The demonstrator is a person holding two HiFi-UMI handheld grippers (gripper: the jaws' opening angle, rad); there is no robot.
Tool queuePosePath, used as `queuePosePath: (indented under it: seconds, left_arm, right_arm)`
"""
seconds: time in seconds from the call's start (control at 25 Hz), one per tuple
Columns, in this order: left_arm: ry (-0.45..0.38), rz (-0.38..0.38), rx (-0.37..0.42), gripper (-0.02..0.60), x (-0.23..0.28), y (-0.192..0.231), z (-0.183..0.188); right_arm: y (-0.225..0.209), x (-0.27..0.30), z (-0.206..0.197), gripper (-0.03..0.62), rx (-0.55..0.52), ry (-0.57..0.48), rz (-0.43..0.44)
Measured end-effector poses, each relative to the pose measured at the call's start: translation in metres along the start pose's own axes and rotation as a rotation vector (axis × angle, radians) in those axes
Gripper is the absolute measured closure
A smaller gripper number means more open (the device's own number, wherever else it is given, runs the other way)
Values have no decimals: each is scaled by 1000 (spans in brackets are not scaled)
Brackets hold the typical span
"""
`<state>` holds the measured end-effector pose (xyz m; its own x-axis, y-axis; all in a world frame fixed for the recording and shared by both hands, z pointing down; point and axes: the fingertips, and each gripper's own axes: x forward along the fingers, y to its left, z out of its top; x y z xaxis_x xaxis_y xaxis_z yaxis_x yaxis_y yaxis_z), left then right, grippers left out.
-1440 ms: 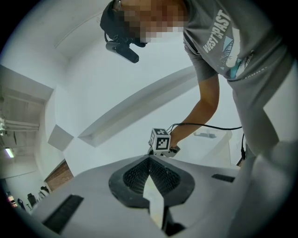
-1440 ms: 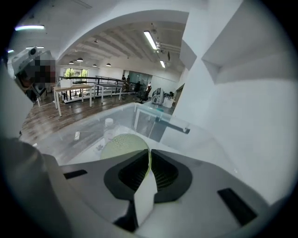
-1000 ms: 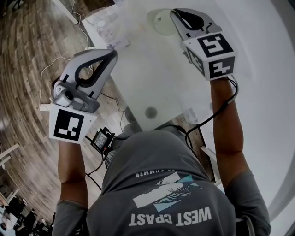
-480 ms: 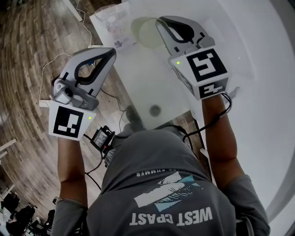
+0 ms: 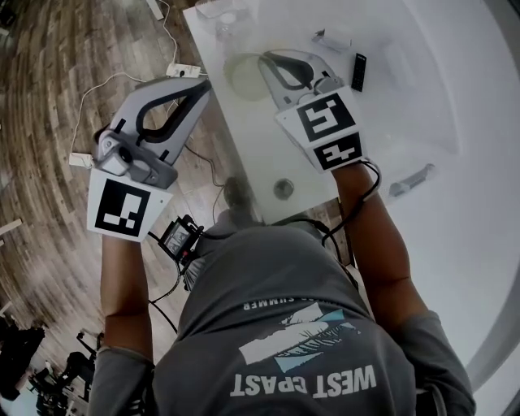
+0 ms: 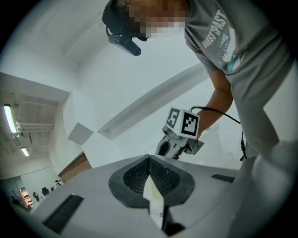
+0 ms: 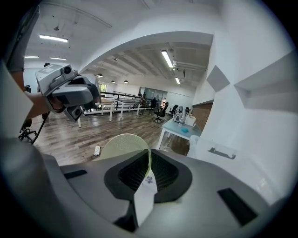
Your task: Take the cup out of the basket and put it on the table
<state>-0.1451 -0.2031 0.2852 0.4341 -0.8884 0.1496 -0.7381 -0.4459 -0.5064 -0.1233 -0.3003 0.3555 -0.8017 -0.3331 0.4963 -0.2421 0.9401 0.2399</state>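
A pale green cup (image 5: pixel 242 75) hangs at the near left part of the white table (image 5: pixel 406 114). My right gripper (image 5: pixel 272 67) is shut on its rim. In the right gripper view the cup (image 7: pixel 122 145) bulges out left of the closed jaws (image 7: pixel 149 155), its wall running edge-on between the pads. My left gripper (image 5: pixel 197 88) is held over the wooden floor just left of the table edge, shut with nothing in it (image 6: pixel 150 160). No basket shows clearly in any view.
On the table lie a small black bar (image 5: pixel 358 71), two grey handle-like pieces (image 5: pixel 331 38) (image 5: pixel 412 179), a round metal disc (image 5: pixel 283 189) and clear items at the far corner (image 5: pixel 218 11). A power strip with cables (image 5: pixel 183 71) lies on the floor.
My right gripper has come nearer and leftward across the table, and the pale green cup has travelled with it. The left gripper has hardly moved.
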Motion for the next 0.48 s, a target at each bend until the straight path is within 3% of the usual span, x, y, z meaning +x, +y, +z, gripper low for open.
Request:
queuePosePath:
  seconds: [0.48]
  left_arm:
    - [57, 40, -47, 572, -38, 0, -23]
  right_arm:
    - [44, 56, -73, 563, 49, 160, 67]
